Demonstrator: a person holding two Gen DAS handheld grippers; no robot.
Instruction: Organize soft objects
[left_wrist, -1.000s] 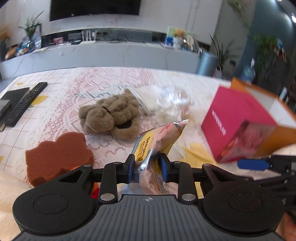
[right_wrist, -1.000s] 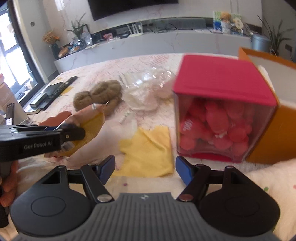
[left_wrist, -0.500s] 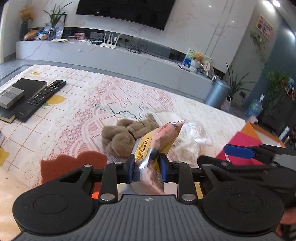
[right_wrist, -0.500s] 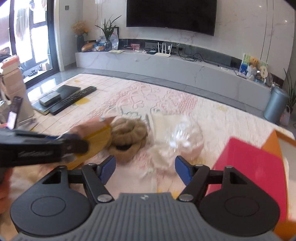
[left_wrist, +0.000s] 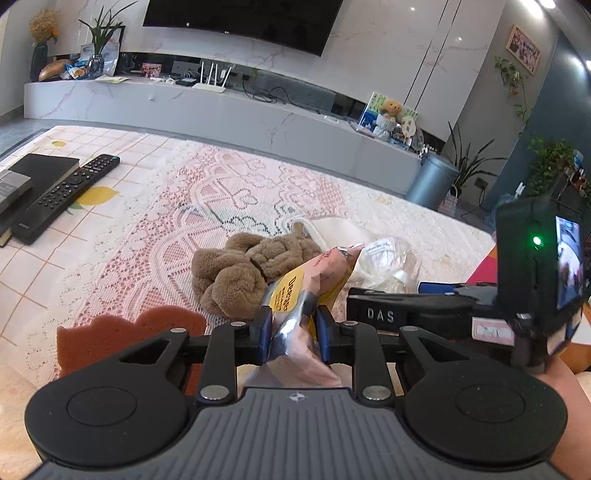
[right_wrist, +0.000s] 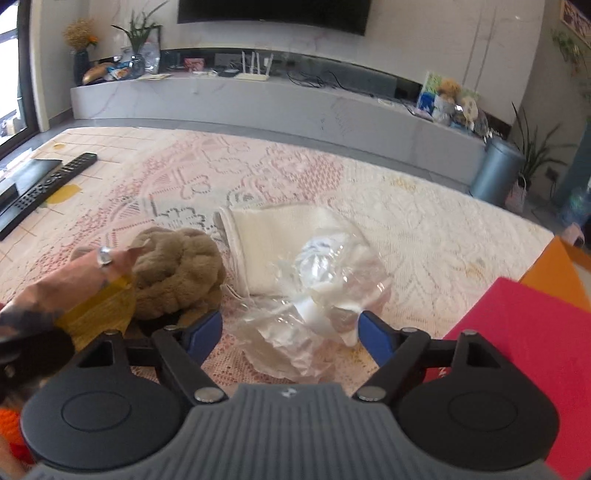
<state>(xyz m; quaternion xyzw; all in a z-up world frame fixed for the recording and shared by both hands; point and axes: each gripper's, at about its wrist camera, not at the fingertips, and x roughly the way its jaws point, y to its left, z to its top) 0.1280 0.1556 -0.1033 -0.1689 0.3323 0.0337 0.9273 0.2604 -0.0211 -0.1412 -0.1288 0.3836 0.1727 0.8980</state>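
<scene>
Step in hand: the right gripper (right_wrist: 290, 328) comes in over the crumpled clear plastic bag (right_wrist: 317, 291), which lies on the pink lace-covered tabletop (right_wrist: 424, 236) in front of the folded cream cloth (right_wrist: 273, 236).
Right jaws: wide, having just been opening further; the bag's near folds sit between the blue pads, but neither pad presses on them yet.
Left jaws: the left gripper (left_wrist: 293, 330) is closed narrow on the pink and yellow foil snack packet (left_wrist: 306, 291), pinched near its lower end and held clear of the tabletop.
Doing it well: I would lower the right gripper until both pads straddle the thickest bunch of film, then close slowly (thin film slides out of a shallow pinch). Keep clear of the cloth edge so only the bag lifts.
Packet axis: long axis runs up and away from the left jaws, its sealed top tilted to the right in the left wrist view, towards the bag.
Bag axis: no clear long axis; it is a loose heap, slightly stretched from near to far.
Neighbours: the brown knotted plush cushion (right_wrist: 177, 273) lies just left of the bag, the red box (right_wrist: 524, 354) to its right.
Risk: the two grippers are near each other, so the left hand should hold off.
</scene>
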